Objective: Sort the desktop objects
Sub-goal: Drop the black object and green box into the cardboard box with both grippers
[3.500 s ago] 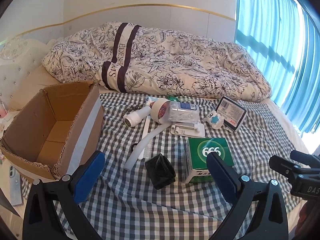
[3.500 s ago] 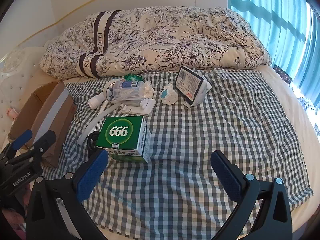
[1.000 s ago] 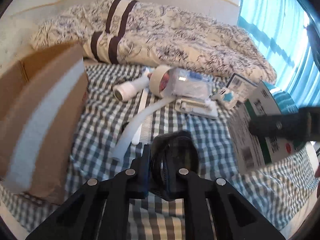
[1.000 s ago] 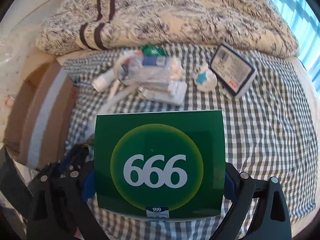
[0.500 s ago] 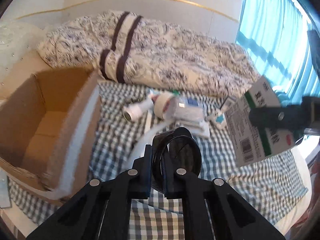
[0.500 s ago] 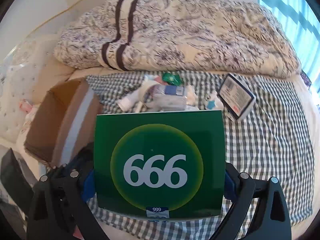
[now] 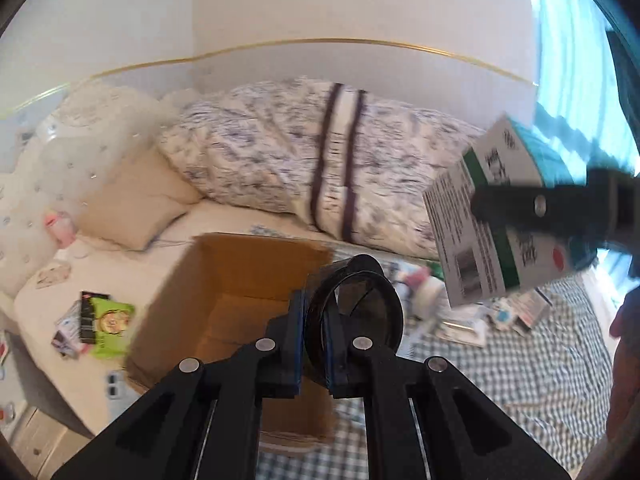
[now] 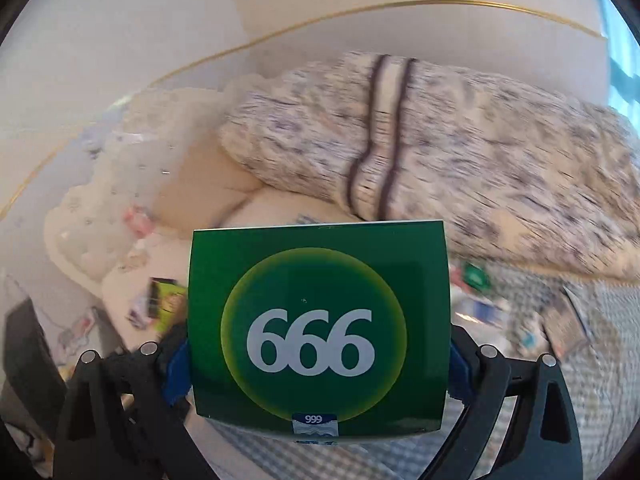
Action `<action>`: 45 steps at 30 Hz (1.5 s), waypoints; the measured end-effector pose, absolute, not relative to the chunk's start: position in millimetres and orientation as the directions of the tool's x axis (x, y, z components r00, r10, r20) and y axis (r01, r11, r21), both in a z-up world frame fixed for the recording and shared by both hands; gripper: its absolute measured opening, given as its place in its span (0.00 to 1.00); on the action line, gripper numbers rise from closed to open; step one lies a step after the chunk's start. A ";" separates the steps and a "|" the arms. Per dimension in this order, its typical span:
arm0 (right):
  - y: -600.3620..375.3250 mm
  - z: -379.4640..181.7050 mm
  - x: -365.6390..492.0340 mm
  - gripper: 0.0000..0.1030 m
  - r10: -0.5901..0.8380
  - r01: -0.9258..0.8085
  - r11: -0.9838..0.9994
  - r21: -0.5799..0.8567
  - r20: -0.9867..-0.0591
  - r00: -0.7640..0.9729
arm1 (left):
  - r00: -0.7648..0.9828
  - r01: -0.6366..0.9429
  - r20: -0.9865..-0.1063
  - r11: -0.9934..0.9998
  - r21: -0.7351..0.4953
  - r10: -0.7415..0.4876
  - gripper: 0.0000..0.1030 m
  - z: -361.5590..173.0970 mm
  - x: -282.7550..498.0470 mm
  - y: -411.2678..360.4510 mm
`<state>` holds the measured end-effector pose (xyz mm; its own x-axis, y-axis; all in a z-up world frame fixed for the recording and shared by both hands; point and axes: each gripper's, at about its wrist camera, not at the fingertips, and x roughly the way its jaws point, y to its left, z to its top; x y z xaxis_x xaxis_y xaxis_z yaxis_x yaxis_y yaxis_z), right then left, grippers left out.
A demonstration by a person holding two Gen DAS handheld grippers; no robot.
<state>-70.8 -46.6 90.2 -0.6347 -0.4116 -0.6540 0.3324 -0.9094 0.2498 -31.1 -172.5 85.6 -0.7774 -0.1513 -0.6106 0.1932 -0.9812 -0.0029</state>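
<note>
Gripping a black roll [image 7: 356, 316], the left hand-held gripper [image 7: 314, 344] hovered over the open cardboard box [image 7: 224, 280] just ahead. To its right, the right hand-held gripper [image 8: 320, 364] clamped the green 666 box [image 8: 318, 320] aloft. Nothing showed inside yet; the clutter [image 7: 480, 316] beyond waited on the bed.

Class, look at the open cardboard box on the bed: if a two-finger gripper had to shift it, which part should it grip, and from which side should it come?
Grip the near wall of the cardboard box at its top edge, coming from above. The box stands open-topped, so one finger can probably drop inside and one outside; the walls are thin, while the whole box looks too wide to span.
</note>
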 end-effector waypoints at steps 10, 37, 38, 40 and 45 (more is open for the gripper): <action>-137.3 33.6 -155.1 0.93 -0.445 0.347 -0.888 0.301 -0.749 -0.490 | -0.695 0.273 -0.695 -0.962 -0.015 -0.187 0.07 28.5 -49.5 -226.2; -188.6 13.8 -179.5 0.95 -0.279 0.412 -0.908 0.077 -0.844 -0.457 | -0.698 0.274 -0.689 -0.962 -0.005 -0.195 1.00 -2.0 -61.7 -227.8; -189.3 12.5 -179.4 0.95 -0.265 0.412 -0.909 0.064 -0.851 -0.453 | -0.697 0.274 -0.691 -0.962 -0.008 -0.193 1.00 -2.8 -61.8 -228.6; -192.6 12.6 -178.1 0.95 -0.236 0.424 -0.906 0.023 -0.857 -0.459 | -0.696 0.276 -0.692 -0.961 -0.013 -0.191 1.00 -4.1 -61.2 -229.5; -193.0 24.7 -173.7 0.95 -0.235 0.432 -0.902 -0.002 -0.837 -0.494 | -0.697 0.277 -0.695 -0.960 -0.031 -0.179 1.00 -7.4 -59.3 -232.6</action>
<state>-173.7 -193.0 24.7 -0.4935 -0.2347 -0.8375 0.4319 -0.9019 -0.0018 -59.3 -232.6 -7.4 -0.6965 -0.1785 -0.6950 0.2773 -0.9603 -0.0313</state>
